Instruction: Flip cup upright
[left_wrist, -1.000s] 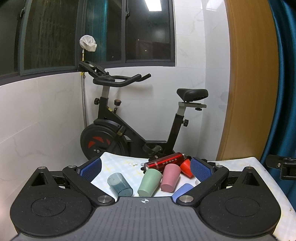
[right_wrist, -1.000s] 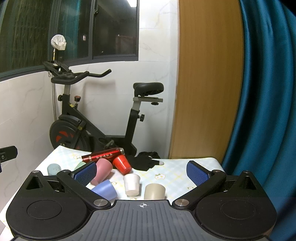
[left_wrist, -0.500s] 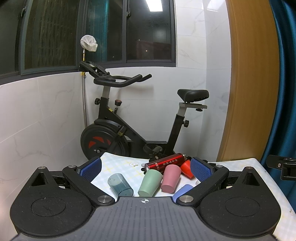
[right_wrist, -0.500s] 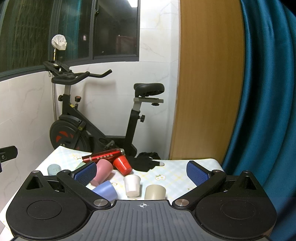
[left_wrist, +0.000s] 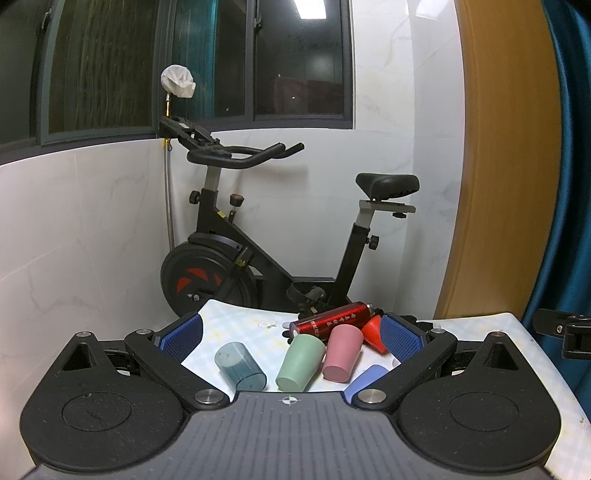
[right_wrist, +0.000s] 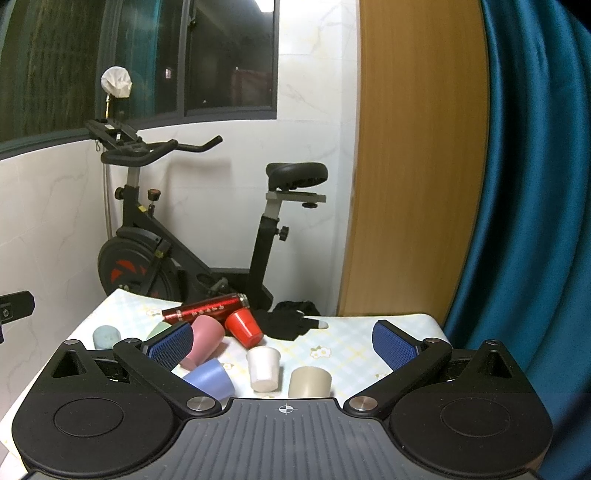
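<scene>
Several cups lie on a small table with a pale flowered cloth (left_wrist: 236, 321). In the left wrist view a teal cup (left_wrist: 240, 365), a green cup (left_wrist: 300, 363), a pink cup (left_wrist: 341, 354), a red cup (left_wrist: 373, 332) and a blue cup (left_wrist: 365, 378) lie on their sides. My left gripper (left_wrist: 291, 338) is open and empty above them. In the right wrist view a white cup (right_wrist: 263, 369) and a beige cup (right_wrist: 309, 382) sit mouth down, beside the blue cup (right_wrist: 210, 378), pink cup (right_wrist: 203, 341) and red cup (right_wrist: 243, 326). My right gripper (right_wrist: 282, 345) is open and empty.
A red metal bottle (left_wrist: 332, 321) lies behind the cups. A black glove (right_wrist: 291, 323) lies at the table's far edge. An exercise bike (left_wrist: 258, 254) stands behind the table against a white tiled wall. A wooden panel (right_wrist: 413, 166) and a blue curtain (right_wrist: 535, 184) are on the right.
</scene>
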